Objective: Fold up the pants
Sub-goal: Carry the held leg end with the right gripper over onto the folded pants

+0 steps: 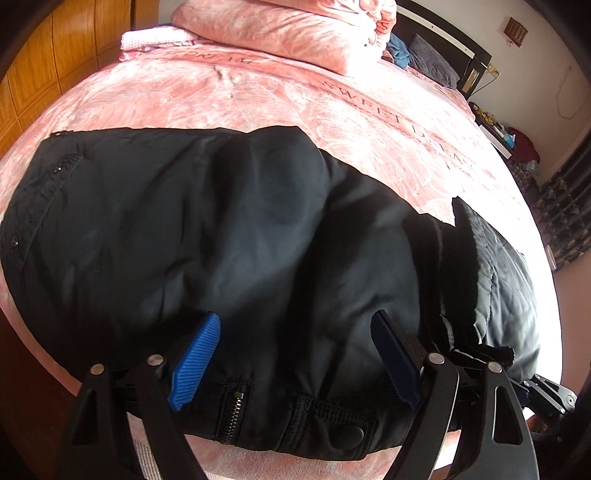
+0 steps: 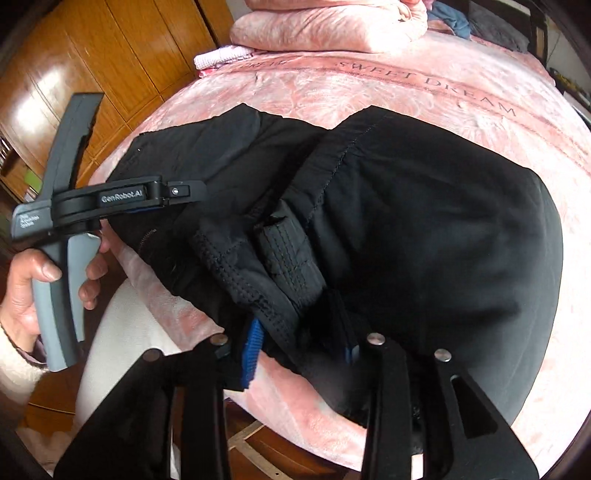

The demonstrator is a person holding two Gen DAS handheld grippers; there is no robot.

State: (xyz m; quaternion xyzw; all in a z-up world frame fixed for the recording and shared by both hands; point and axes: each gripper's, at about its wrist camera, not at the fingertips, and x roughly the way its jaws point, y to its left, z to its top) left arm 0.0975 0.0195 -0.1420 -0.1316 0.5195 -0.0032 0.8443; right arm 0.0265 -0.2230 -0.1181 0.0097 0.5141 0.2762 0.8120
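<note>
Plainly, the black pants (image 1: pixel 221 229) lie spread across the near part of the pink bed (image 1: pixel 229 96), and every place below is given from them. At their left end, in the left wrist view, sits the waistband corner with a small snap, close to the bed's left edge, beyond which stands a wooden wardrobe (image 1: pixel 55 51). Along their near hem, a zipper (image 1: pixel 232 410) and a tab with a round snap (image 1: pixel 356 432) lie right at the bed's front edge. The left tongs (image 1: pixel 295 354) hang over this near edge, jaws standing wide, nothing gripped; the blue pads (image 1: pixel 195 362) sit above the cloth, one to each side of the zipper and tab. In the right wrist view a hand (image 2: pixel 33 288) holds the left tool's grey handle at the left of the pants.

Further right, the right tongs (image 2: pixel 303 354) straddle a bunched fold of waistband, a blue pad (image 2: pixel 253 354) showing on its left side; the jaws stand part open, and I cannot tell whether the pads press on the cloth. The pants' long axis runs left to right across the bed, roughly along its front edge, and their right end shows a lining with a stitched seam. Behind the pants the bed lies open up to the folded pink quilt (image 1: pixel 288 29) at the far side.
</note>
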